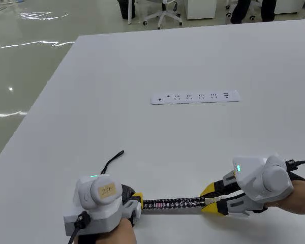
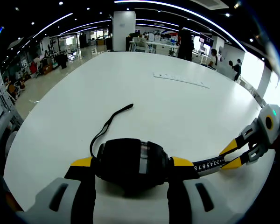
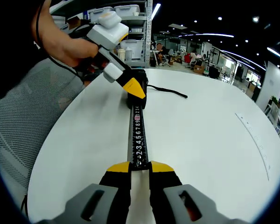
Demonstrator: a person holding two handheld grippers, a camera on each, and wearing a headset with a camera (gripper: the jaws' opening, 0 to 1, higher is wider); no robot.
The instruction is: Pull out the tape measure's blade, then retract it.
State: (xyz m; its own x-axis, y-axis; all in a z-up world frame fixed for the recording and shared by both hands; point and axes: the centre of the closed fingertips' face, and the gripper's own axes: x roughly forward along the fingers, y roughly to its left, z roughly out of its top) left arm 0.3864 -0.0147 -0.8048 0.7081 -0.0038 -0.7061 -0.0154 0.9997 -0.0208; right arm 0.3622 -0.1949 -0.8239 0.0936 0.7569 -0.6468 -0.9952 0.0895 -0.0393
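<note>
**Blade partly out, both ends clamped**

- The left gripper (image 1: 133,202), at the lower left of the head view, has its jaws closed to the width of the tape measure case (image 2: 130,158) and pinches its two sides. My read is that it acts as the anchor, so the body can't slide when the other end is pulled.
- The right gripper (image 3: 140,167), at the lower right of the head view, has its jaws almost together and nipped on the free end of the blade (image 1: 173,204). Gripping at the tip makes sense, because it lets the whole length run out.
- The blade spans straight between the two grippers along the bottom edge of the head view, low over the table (image 1: 193,56). The printed numbers face up and only a short run is exposed.
- The case's strap (image 2: 109,123) trails loose on the table toward the frame centre, clear of both grippers.
- The power strip (image 1: 195,96) sits mid-frame, well apart, and isn't in play.
- Judgement: the task looks to be in the pull phase, with the retract not yet done. I can't tell whether the blade lock is engaged.
- Risk: if the tip slips out of the right jaws, the blade snaps back.
</note>
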